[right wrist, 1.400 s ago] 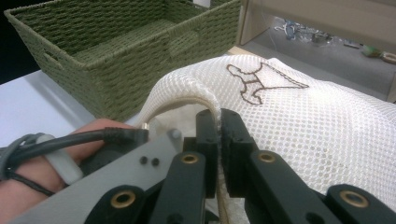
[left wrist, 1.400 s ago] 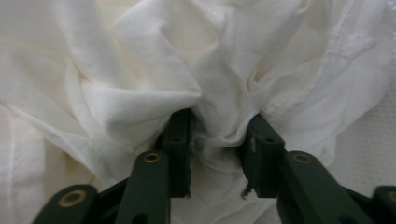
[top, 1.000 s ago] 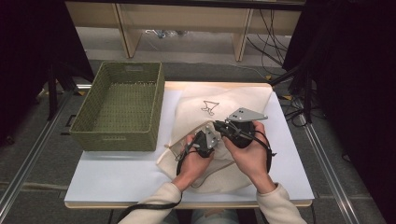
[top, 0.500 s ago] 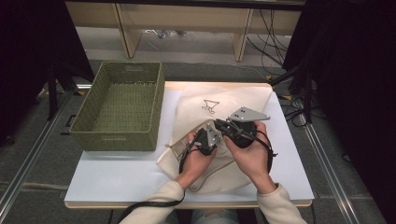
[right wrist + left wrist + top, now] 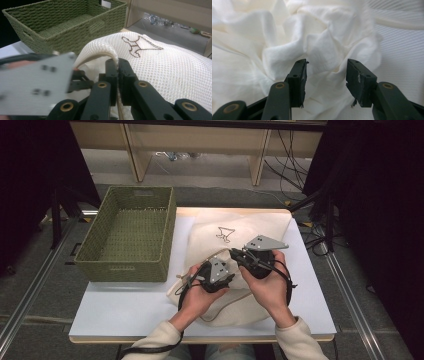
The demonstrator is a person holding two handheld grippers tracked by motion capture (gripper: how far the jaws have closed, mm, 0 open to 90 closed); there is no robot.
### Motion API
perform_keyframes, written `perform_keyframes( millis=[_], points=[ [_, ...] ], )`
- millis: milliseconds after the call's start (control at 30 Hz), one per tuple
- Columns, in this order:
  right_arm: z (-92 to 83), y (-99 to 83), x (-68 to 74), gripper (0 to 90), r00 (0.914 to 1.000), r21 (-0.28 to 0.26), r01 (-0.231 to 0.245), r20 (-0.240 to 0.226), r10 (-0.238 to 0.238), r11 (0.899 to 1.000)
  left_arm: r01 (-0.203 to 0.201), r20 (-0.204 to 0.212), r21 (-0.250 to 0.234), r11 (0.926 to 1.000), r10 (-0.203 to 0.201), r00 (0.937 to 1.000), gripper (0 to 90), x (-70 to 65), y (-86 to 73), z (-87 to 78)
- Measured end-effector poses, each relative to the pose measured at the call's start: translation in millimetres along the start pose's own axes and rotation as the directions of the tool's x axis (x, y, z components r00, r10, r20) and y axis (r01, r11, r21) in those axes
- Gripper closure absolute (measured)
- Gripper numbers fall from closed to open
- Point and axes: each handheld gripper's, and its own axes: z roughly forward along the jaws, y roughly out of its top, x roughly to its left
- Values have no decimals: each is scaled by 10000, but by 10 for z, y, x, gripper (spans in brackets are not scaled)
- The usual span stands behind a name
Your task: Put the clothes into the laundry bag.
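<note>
White sheeting covers the table [image 5: 125, 310], with a green woven basket [image 5: 127, 232] at its left and a cream mesh laundry bag [image 5: 235, 227] spread across the middle, a small line drawing printed on it. Our right gripper [image 5: 117, 67] has its jaws pressed together on the bag's rolled rim, lifting the mouth into an arch. Our left gripper [image 5: 325, 75] sits just inside that mouth; its jaws have just been opening and now stand spread, with crumpled white cloth [image 5: 294, 47] bulging between them but not pinched.

To do this step well, we judge that the right gripper should keep the rim high and taut so the mouth stays wide, while the left draws back clear of the folds before going in again (a pad snagging a fold could drag the cloth back out). Pushing the cloth deep, away from the rim, should help it stay in.

The mesh is an open, springy net with a thicker corded hem; the cloth is soft, matte and heavily wrinkled, so it will bunch rather than slide. The basket is stiff, rectangular and empty.
</note>
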Motion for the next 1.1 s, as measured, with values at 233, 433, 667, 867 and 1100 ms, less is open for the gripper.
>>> perform_keyframes(
  millis=[233,433,667,867,1100],
  points=[
    [-25,15,-4,877,10000,-24,19,7,-19,10000,-125,-416,-804,9967,92,9991,521,109,78,-555],
    [-32,33,42,877,9999,-50,170,21,-170,9998,-221,-1623,-933,9954,67,9867,526,284,44,-742],
    [-41,42,80,878,9998,-136,210,-10,-210,9997,-623,-2400,-238,9978,548,9692,451,323,3,-524],
    [-55,48,83,879,9996,-240,279,-83,-281,9993,-1085,-3105,598,9923,1218,9427,486,356,-15,-296],
    [-57,47,86,879,9994,-196,327,-120,-330,9993,-1203,-3212,577,9911,1325,9377,811,454,16,-358]
  ],
)
